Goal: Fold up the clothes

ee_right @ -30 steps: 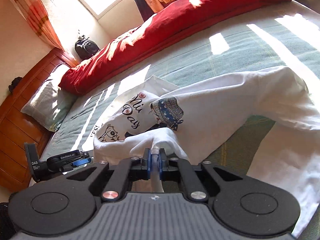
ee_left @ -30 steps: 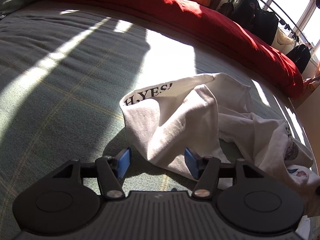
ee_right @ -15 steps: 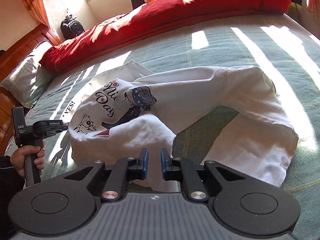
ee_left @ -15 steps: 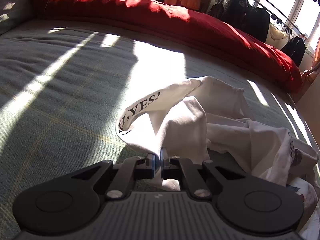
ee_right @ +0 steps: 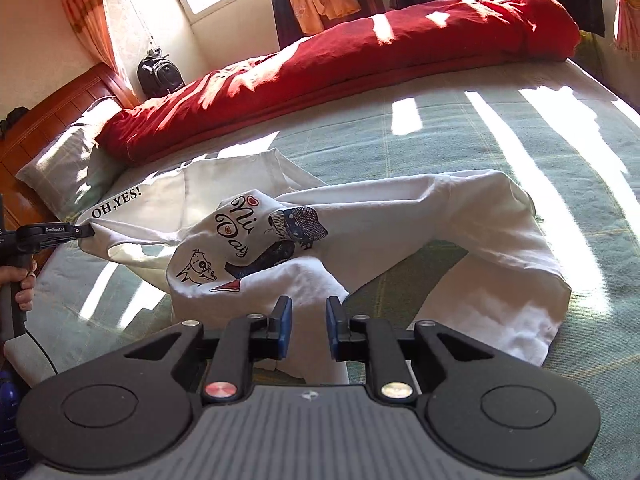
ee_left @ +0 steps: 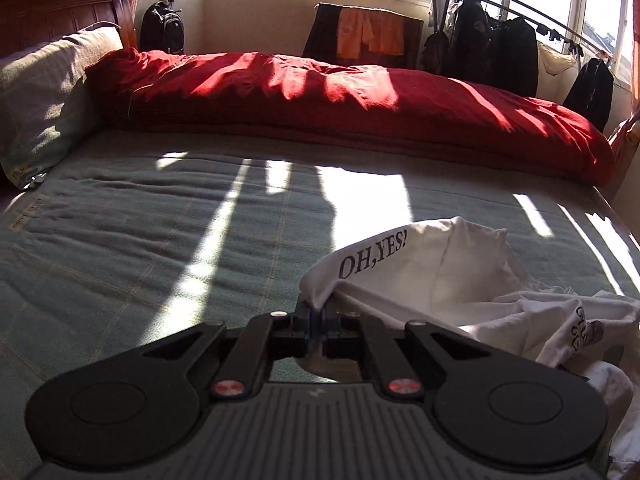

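Note:
A white T-shirt (ee_right: 420, 216) with black lettering and a cartoon print lies crumpled on the green checked bedspread (ee_right: 440, 132). My left gripper (ee_left: 316, 312) is shut on a corner of the T-shirt (ee_left: 420, 272) beside the words "OH,YES!", and holds that corner up off the bed. The right wrist view shows the left gripper (ee_right: 90, 231) at the far left, pinching that same corner. My right gripper (ee_right: 307, 322) hangs just above a fold of the shirt. Its jaws are opening, and its blue pads (ee_right: 283, 324) do not press on the cloth.
A rolled red duvet (ee_left: 340, 96) lies along the far side of the bed. A pillow (ee_left: 40, 92) rests against the wooden headboard (ee_right: 52, 108) at the left. Dark clothes hang on a rack (ee_left: 500, 48) by the windows. A person's hand (ee_right: 20, 284) grips the left tool's handle.
My left gripper closed on the shirt's corner and lifted it off the bed. My right gripper let go of the fold it was pinching and its jaws spread apart.

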A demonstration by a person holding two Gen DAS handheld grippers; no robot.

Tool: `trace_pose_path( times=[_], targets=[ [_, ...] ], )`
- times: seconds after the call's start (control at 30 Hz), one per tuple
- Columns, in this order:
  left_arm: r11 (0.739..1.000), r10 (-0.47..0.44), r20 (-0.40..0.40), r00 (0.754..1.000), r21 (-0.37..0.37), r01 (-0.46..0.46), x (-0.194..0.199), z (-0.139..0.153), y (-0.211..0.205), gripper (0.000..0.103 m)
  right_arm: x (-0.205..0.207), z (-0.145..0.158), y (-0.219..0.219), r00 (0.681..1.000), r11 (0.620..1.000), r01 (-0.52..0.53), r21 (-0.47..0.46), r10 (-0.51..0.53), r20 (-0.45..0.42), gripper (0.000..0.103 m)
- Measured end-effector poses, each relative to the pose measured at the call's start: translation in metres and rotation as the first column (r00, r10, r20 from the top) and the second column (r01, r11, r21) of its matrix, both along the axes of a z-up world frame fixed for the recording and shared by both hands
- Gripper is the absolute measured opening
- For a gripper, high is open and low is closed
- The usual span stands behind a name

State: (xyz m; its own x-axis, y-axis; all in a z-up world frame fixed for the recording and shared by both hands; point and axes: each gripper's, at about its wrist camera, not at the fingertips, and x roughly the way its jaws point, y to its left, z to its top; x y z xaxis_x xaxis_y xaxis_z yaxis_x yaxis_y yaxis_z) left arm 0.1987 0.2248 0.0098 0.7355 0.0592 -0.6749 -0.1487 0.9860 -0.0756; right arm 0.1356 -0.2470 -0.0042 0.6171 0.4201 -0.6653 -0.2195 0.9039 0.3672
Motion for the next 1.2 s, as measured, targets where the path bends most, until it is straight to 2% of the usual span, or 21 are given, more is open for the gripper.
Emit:
trace_pose_path(
  times=[0.17, 0.33, 0.5, 0.6, 0.67, 0.77, 0.83, 0.93, 1.03, 1.2],
  targets=[
    [0.999, 0.011, -0.015, 1.0, 0.03, -0.01, -0.009, 0.014, 0.009, 0.003, -0.009, 0.008, -0.005, 1.0, 1.0, 0.011, -0.002, -0.011, 0.016, 0.022],
    [0.994, 0.062, -0.001, 0.998, 0.095, -0.062, -0.005, 0.023, 0.024, 0.004, -0.013, 0.009, 0.0, 1.0, 1.0, -0.004, -0.015, 0.004, 0.022, 0.025],
    [0.988, 0.084, 0.003, 0.996, 0.133, -0.083, 0.008, 0.028, 0.03, 0.013, -0.013, 0.005, 0.006, 1.0, 1.0, -0.019, -0.022, 0.019, 0.007, 0.028],
    [0.988, 0.084, -0.049, 0.995, 0.134, -0.077, 0.02, 0.023, 0.033, 0.016, -0.012, 0.003, 0.008, 1.0, 0.999, -0.027, -0.031, 0.027, -0.001, 0.031],
    [0.982, 0.107, -0.083, 0.991, 0.162, -0.092, 0.025, 0.02, 0.036, 0.021, -0.01, 0.002, 0.009, 1.0, 0.999, -0.027, -0.033, 0.026, -0.005, 0.033],
    [0.969, 0.156, -0.102, 0.982, 0.208, -0.133, 0.023, 0.017, 0.045, 0.025, -0.011, 0.0, 0.011, 0.999, 0.999, -0.034, -0.026, 0.034, -0.008, 0.035],
    [0.967, 0.188, -0.104, 0.977, 0.193, -0.166, 0.017, 0.016, 0.056, 0.025, -0.013, -0.002, 0.013, 0.999, 0.999, -0.042, -0.03, 0.042, -0.01, 0.036],
    [0.975, 0.167, -0.128, 0.978, 0.169, -0.145, 0.006, 0.013, 0.058, 0.025, -0.012, -0.006, 0.015, 0.999, 0.998, -0.048, -0.028, 0.047, -0.023, 0.039],
    [0.983, 0.087, -0.138, 0.987, 0.17, -0.063, -0.001, 0.009, 0.043, 0.025, -0.012, -0.01, 0.017, 0.998, 0.998, -0.052, -0.025, 0.051, -0.032, 0.04],
    [0.987, -0.05, -0.151, 0.987, 0.143, 0.072, 0.01, 0.001, 0.01, 0.026, -0.004, -0.013, 0.018, 0.996, 0.996, -0.077, -0.05, 0.075, -0.037, 0.04]
  ],
)
